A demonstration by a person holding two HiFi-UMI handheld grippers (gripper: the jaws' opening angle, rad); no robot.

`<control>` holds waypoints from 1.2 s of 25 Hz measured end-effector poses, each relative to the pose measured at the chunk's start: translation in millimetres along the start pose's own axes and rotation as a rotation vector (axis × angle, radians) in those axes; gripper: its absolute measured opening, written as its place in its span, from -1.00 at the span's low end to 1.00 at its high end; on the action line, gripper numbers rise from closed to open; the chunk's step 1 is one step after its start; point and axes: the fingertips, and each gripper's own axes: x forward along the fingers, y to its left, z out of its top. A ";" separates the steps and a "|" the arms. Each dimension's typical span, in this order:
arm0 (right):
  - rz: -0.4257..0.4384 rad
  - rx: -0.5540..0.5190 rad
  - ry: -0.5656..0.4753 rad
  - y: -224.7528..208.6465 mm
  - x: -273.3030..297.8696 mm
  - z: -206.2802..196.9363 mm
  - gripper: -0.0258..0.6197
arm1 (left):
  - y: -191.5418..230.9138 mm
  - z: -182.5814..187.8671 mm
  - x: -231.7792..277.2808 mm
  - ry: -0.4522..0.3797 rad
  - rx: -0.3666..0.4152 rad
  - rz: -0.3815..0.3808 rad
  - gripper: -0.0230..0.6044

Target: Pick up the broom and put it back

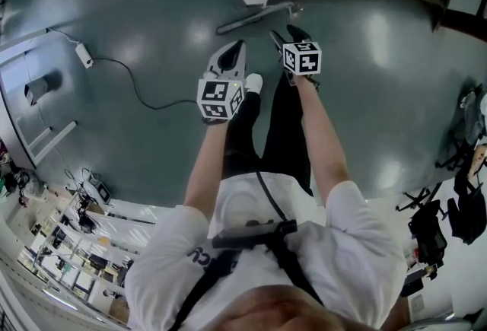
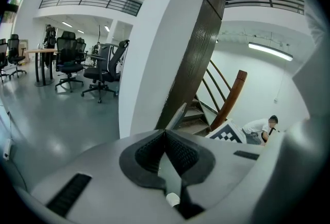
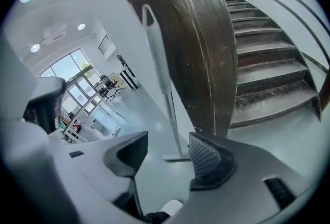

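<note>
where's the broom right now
In the right gripper view, the broom leans upright against the dark stair panel, ahead of the open right gripper.

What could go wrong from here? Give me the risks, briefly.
1. The broom stands merely propped beside the dark stair panel; a nudge from the open right gripper may topple it.
2. The left gripper is shut, so it likely cannot catch a fall.
3. A cable lies on the floor near the shoe; possible trip.
</note>
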 end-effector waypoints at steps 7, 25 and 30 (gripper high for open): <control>-0.016 -0.075 -0.163 49.9 -113.9 42.6 -0.20 | -28.3 43.2 -34.5 -0.047 0.052 -0.037 -0.89; -0.017 -0.351 -0.706 237.2 -375.6 192.2 -0.69 | -103.8 218.3 -204.6 -0.381 0.208 -0.070 -0.89; -0.016 -0.354 -0.796 255.6 -413.2 213.5 -0.90 | -122.4 245.1 -231.9 -0.456 0.213 -0.070 -0.89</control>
